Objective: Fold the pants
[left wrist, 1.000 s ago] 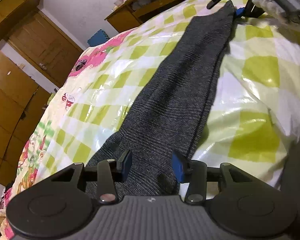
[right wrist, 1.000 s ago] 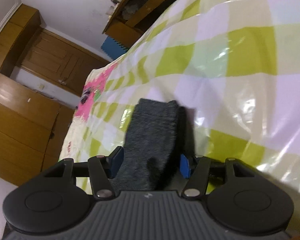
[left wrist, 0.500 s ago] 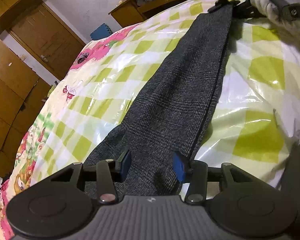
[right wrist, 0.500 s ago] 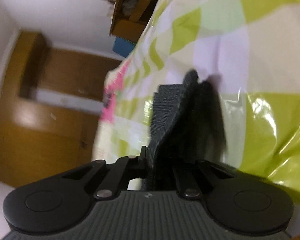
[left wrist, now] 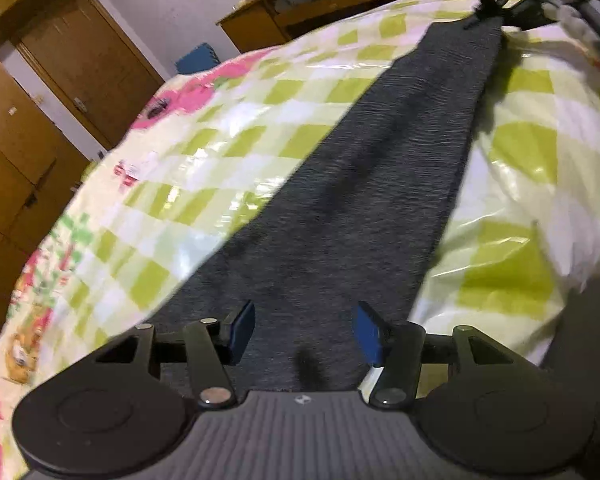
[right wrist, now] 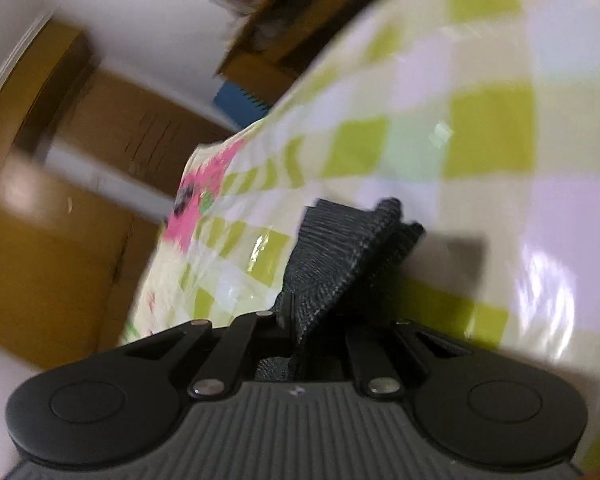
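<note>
Dark grey pants [left wrist: 380, 184] lie stretched in a long strip across the checked bed sheet [left wrist: 228, 152]. My left gripper [left wrist: 305, 320] hovers over their near end, its blue pads apart on either side of the cloth and not pressing it; its jaws are opening. At the strip's far end my right gripper [left wrist: 496, 4], in a gloved hand [left wrist: 580, 0], pinches the cloth. In the right wrist view the right gripper [right wrist: 296, 320] is shut on the bunched pants end [right wrist: 340, 256], raised off the sheet; its jaws are easing slightly.
The glossy green, white and pink sheet covers the whole bed. Wooden wardrobe doors [left wrist: 40, 120] stand at the left. A wooden desk [left wrist: 332, 4] with clutter stands beyond the bed, with a blue mat [left wrist: 196, 58] on the floor next to it.
The right gripper went from open around the pants end to shut on it and lifted it, rolling. The left pads have spread wider over the near end.
</note>
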A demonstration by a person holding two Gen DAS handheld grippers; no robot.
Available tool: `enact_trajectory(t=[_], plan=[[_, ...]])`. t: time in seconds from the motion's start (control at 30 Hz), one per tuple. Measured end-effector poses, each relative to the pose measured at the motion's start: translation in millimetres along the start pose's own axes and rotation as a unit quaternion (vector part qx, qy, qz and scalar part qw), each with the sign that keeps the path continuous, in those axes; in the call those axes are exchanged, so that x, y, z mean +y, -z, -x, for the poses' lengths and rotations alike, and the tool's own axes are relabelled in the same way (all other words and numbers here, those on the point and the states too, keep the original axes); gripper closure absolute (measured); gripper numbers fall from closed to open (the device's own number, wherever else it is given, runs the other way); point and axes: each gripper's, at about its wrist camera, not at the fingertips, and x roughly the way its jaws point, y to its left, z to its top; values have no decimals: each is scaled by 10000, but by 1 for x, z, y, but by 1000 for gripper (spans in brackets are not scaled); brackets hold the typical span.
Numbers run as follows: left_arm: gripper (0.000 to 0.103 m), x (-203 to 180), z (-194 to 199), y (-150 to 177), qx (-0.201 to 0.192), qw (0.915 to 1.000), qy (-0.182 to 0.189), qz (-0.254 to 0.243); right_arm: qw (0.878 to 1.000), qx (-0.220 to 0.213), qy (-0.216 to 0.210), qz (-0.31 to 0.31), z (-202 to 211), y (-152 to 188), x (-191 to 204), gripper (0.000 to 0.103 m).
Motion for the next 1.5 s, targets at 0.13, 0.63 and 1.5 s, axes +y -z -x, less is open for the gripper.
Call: enact_trajectory(t=[0.13, 0.63, 1.5], plan=[[35, 16, 0, 14, 43, 9998, -48, 166, 9924, -132, 977, 731, 32, 5, 0, 77], [35, 42, -12, 8, -485, 9973, 73, 552, 8777, 2199, -1138, 4104, -81, 106, 208, 70], [34, 76, -67, 45, 169, 9904, -1280, 502, 7736, 2575, -1004, 5703, -151, 178, 281, 88]])
